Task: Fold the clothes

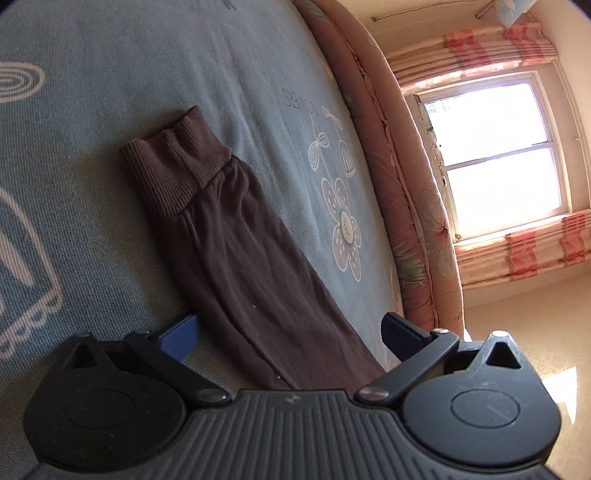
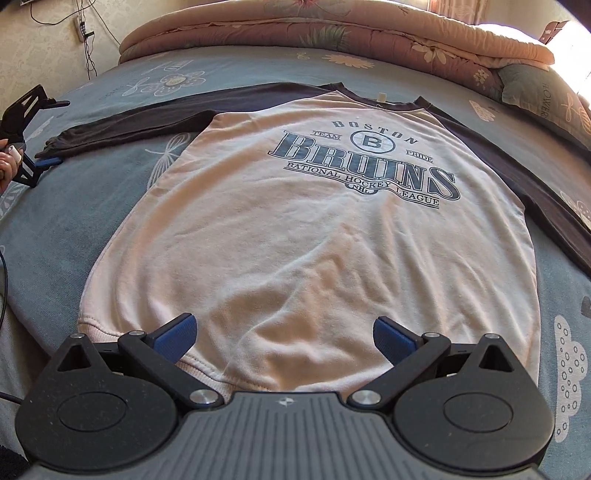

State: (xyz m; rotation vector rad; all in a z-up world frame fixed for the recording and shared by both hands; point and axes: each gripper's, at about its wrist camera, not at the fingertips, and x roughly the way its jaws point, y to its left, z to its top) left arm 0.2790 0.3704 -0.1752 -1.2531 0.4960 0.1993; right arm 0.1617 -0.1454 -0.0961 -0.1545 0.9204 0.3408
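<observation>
A sweatshirt with a white body, a "Boston Bruins" print and dark brown sleeves lies flat, face up, on the blue flowered bedsheet. My right gripper is open just above the bottom hem, with nothing between its fingers. The left sleeve stretches out to the left. My left gripper is open, and its blue pads straddle that sleeve below the ribbed cuff. In the right wrist view a hand holds the left gripper at the cuff. The right sleeve runs off the frame's right edge.
A rolled peach floral quilt lies along the head of the bed, with a pillow at its right. A bright window with pink curtains faces the bed's side. Cables and a power strip hang on the wall.
</observation>
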